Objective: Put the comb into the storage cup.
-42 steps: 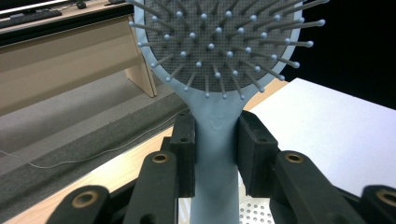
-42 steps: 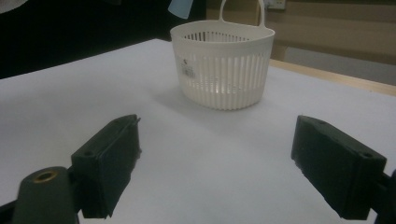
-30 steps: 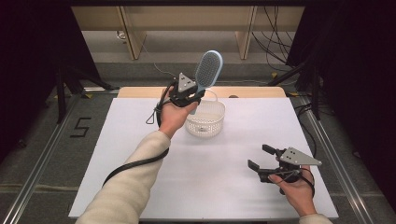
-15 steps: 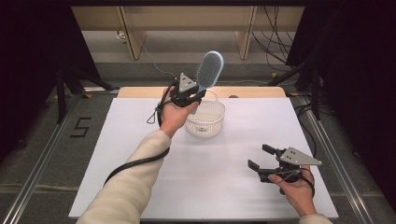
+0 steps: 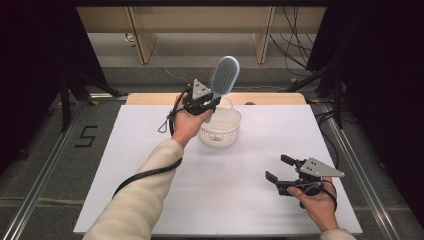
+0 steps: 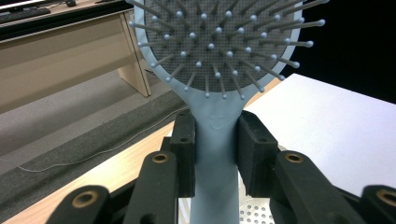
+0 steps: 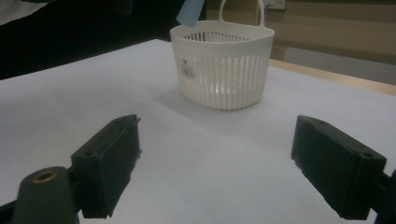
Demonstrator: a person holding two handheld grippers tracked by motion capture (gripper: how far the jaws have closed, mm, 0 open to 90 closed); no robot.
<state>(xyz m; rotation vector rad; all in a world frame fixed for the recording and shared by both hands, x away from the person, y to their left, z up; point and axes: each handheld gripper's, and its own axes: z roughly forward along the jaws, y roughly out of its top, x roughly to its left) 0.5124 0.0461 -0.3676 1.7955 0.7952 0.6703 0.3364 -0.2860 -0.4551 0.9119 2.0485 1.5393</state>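
While the white bench [image 5: 150,165] spreads bare across most of the high view, the work sits at its far edge; a white slatted basket [image 5: 220,128] with a hoop handle stands there, upright and apparently empty; the left gripper [image 5: 202,101] hangs just above its near-left rim, clenched on the neck of a pale blue brush [image 5: 224,75]; the brush head tilts up and away, past the basket's far side, bristles facing the camera; in the left gripper view the two pads squeeze the handle from both sides just below the head, and the handle's tail points down toward the perforated basket floor; the right gripper [image 5: 276,168] rests low on the near-right bench, well apart from the basket, released, with nothing between its wide jaws.

Judging by this pose, the step in hand is lowering the brush into the basket; to do it well, bring the handle tip over the middle of the opening, clear of the hoop, and tip the brush more upright before sinking it; let go only once the tail touches the floor or leans on the wall, since a light basket may tip or slide; the free right gripper could steady the rim.
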